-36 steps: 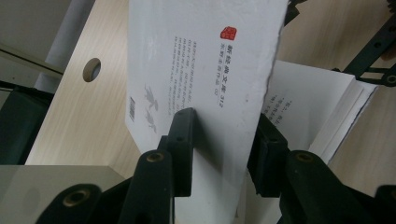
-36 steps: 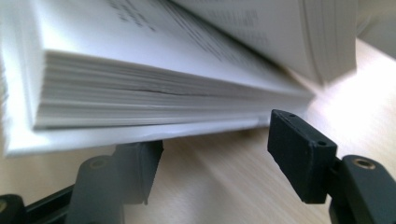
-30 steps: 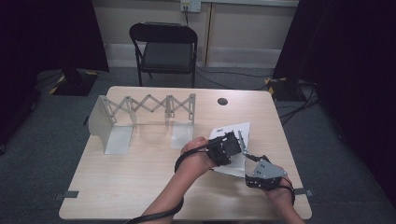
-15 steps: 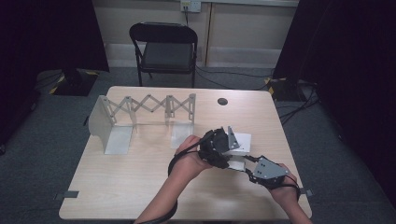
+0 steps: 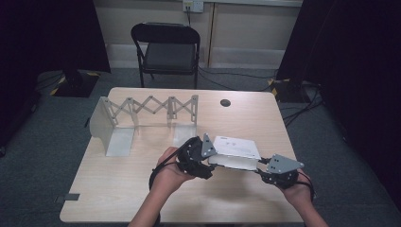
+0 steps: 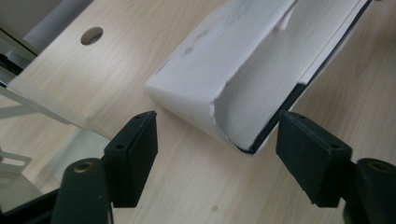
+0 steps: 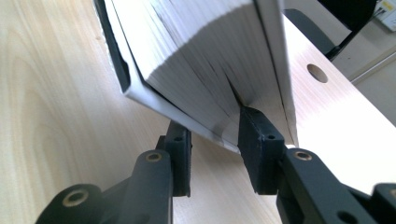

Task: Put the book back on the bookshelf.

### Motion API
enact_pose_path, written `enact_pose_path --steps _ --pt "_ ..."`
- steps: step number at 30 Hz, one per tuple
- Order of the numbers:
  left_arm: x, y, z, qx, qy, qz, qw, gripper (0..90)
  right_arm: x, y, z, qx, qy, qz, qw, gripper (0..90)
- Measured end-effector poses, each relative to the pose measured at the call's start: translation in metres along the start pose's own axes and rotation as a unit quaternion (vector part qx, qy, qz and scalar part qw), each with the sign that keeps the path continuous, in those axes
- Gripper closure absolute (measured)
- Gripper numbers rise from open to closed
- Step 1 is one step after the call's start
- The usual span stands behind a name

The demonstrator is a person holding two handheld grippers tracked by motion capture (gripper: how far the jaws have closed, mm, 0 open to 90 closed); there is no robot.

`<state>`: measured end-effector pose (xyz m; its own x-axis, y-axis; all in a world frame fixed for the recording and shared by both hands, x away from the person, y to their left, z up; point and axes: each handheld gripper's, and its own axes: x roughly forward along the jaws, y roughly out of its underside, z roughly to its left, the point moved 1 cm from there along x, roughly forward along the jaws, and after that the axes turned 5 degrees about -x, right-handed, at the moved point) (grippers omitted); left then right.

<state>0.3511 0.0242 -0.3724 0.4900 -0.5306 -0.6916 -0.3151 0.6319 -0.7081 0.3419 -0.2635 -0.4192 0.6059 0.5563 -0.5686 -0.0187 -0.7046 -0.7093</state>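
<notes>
A thick white book [image 5: 235,152] with a dark back cover hangs low over the wooden table [image 5: 142,189], between my two grippers. My right gripper [image 5: 263,167] is shut on its right edge. In the right gripper view one jaw sits under the back cover and the other bites into the pages [image 7: 196,56], with the right gripper [image 7: 215,133] clamped there. My left gripper [image 5: 209,163] is open at the book's left end. In the left gripper view the book's near corner [image 6: 243,70] lies between the left gripper's [image 6: 217,126] spread jaws, touching neither.
An expanding white file rack [image 5: 142,113] stands at the table's back left. A round cable hole [image 5: 225,102] sits near the back edge. A black folding chair [image 5: 165,42] stands behind the table. Cables lie on the floor at the right.
The book has come down from a raised, tilted pose to lie flatter. The left gripper has shifted left and back toward the person; the right gripper has drifted slightly right.
</notes>
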Motion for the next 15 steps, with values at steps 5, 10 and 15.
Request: enact_pose_path --steps 5,10,15 --pt "0.01 0.022 0.001 -0.005 0.021 -0.003 0.9998 25.2 -0.006 0.002 -0.006 0.028 -0.019 -0.009 0.9994 86.2" --pt "0.026 0.025 -0.007 -0.002 0.025 -0.005 0.9997 36.8 -0.012 0.003 -0.012 0.06 -0.024 -0.037 0.9972 90.0" --pt "0.04 0.04 -0.012 0.009 0.026 0.014 0.9995 33.1 -0.002 0.016 -0.002 0.074 -0.034 -0.015 0.9966 75.0"
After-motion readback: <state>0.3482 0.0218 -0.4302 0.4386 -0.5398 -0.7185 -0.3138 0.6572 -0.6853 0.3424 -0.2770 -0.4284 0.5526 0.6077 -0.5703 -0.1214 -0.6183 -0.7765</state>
